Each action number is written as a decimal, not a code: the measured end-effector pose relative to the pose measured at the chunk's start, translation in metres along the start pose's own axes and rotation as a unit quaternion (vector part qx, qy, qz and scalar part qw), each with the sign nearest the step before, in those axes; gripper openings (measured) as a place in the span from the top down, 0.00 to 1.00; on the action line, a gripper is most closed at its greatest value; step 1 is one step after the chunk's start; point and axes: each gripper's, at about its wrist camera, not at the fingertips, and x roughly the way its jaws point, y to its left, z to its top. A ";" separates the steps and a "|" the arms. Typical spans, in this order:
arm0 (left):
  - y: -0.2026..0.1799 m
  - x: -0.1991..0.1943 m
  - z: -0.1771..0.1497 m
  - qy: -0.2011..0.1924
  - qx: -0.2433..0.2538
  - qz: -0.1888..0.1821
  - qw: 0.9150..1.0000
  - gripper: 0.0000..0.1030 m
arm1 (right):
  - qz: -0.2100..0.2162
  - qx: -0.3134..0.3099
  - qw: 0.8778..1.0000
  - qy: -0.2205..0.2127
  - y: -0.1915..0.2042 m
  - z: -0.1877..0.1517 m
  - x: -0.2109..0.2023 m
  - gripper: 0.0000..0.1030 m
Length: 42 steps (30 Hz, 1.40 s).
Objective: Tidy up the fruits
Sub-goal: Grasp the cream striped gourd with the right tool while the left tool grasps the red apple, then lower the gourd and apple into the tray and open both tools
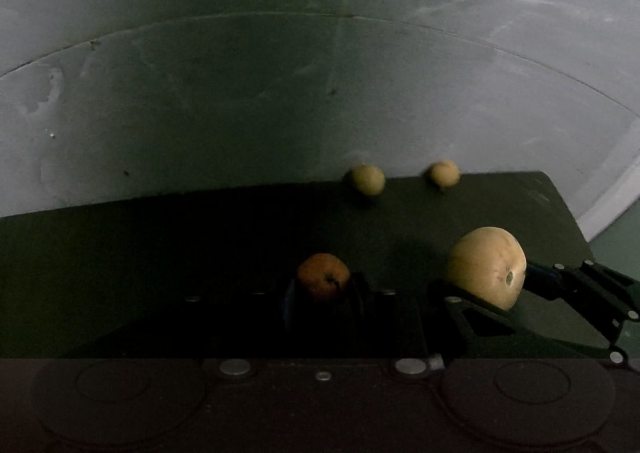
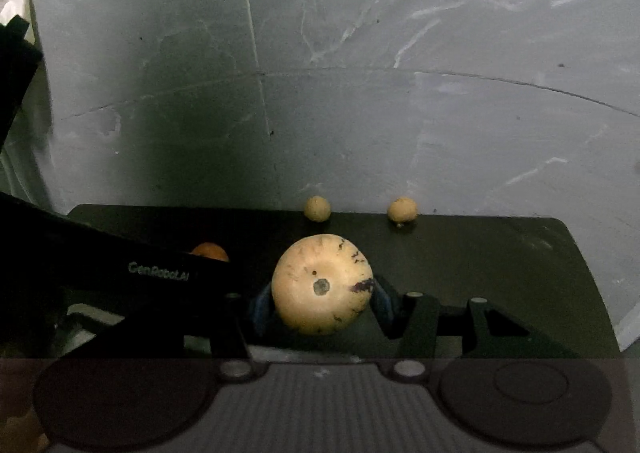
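Closest to my left wrist camera, my left gripper [image 1: 323,293] is clamped on a small orange fruit [image 1: 323,276], the fruit wedged between the two dark fingers with its stem facing the lens; the fingers are hard to make out in the gloom, but the fruit sits squarely in their gap, low over the dark table [image 1: 160,253]. The left tool points forward and slightly down along the tabletop. On my right side, my right gripper [image 2: 323,305] holds a large pale yellow melon [image 2: 322,284] with purple streaks, its blossom end turned toward the camera, the blue-padded fingers [image 2: 385,303] pressed to either flank and spread fairly wide to take its girth. From the left camera I see that same melon [image 1: 486,267] just to the right of the orange fruit, with the right tool's black linkage reaching in from the right edge, angled toward the table's middle. From the right camera the left tool's black body crosses in from the left and hides most of the orange fruit [image 2: 209,252]. Farther out, two small tan fruits [image 1: 367,179] [image 1: 443,173] rest near the table's far edge, apart from each other. Beyond them stands a scuffed grey wall [image 1: 240,73].
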 end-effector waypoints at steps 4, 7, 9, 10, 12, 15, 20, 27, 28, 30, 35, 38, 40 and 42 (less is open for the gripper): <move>-0.004 -0.014 -0.012 0.000 0.014 -0.013 1.000 0.71 | -0.013 0.008 1.000 -0.005 0.007 -0.010 -0.024 0.46; -0.001 -0.032 -0.023 -0.002 0.023 -0.023 0.999 0.71 | -0.021 0.015 1.000 -0.004 0.014 -0.021 -0.043 0.46; 0.000 -0.041 -0.031 -0.002 0.032 -0.029 0.999 0.71 | -0.027 0.019 0.999 -0.003 0.019 -0.028 -0.055 0.46; -0.003 -0.035 -0.033 -0.001 0.037 -0.031 0.999 0.71 | -0.029 0.020 0.999 -0.002 0.021 -0.031 -0.059 0.46; -0.002 -0.043 -0.041 0.001 0.045 -0.036 0.998 0.71 | -0.034 0.023 0.999 0.002 0.026 -0.039 -0.065 0.46; 0.001 -0.054 -0.053 0.008 0.054 -0.043 0.998 0.71 | -0.040 0.030 0.999 0.011 0.033 -0.051 -0.072 0.46; 0.005 -0.064 -0.071 0.013 0.064 -0.049 0.997 0.71 | -0.050 0.041 0.997 0.030 0.043 -0.072 -0.078 0.46; 0.013 -0.065 -0.081 0.023 0.073 -0.057 0.995 0.71 | -0.062 0.048 0.996 0.048 0.056 -0.093 -0.082 0.46; 0.014 -0.065 -0.084 0.024 0.075 -0.058 0.995 0.71 | -0.064 0.049 0.996 0.050 0.057 -0.096 -0.084 0.46; 0.015 -0.064 -0.087 0.027 0.078 -0.059 0.995 0.71 | -0.067 0.050 0.995 0.054 0.059 -0.101 -0.085 0.46; 0.012 -0.061 -0.098 0.042 0.097 -0.061 0.993 0.71 | -0.076 0.054 0.994 0.064 0.064 -0.110 -0.086 0.46; 0.011 -0.058 -0.105 0.051 0.107 -0.063 0.991 0.71 | -0.079 0.057 0.993 0.066 0.065 -0.113 -0.088 0.46; 0.009 -0.056 -0.109 0.056 0.114 -0.063 0.990 0.71 | -0.080 0.059 0.993 0.066 0.066 -0.115 -0.091 0.46; 0.008 -0.054 -0.112 0.061 0.119 -0.063 0.989 0.71 | -0.081 0.061 0.993 0.066 0.066 -0.116 -0.092 0.46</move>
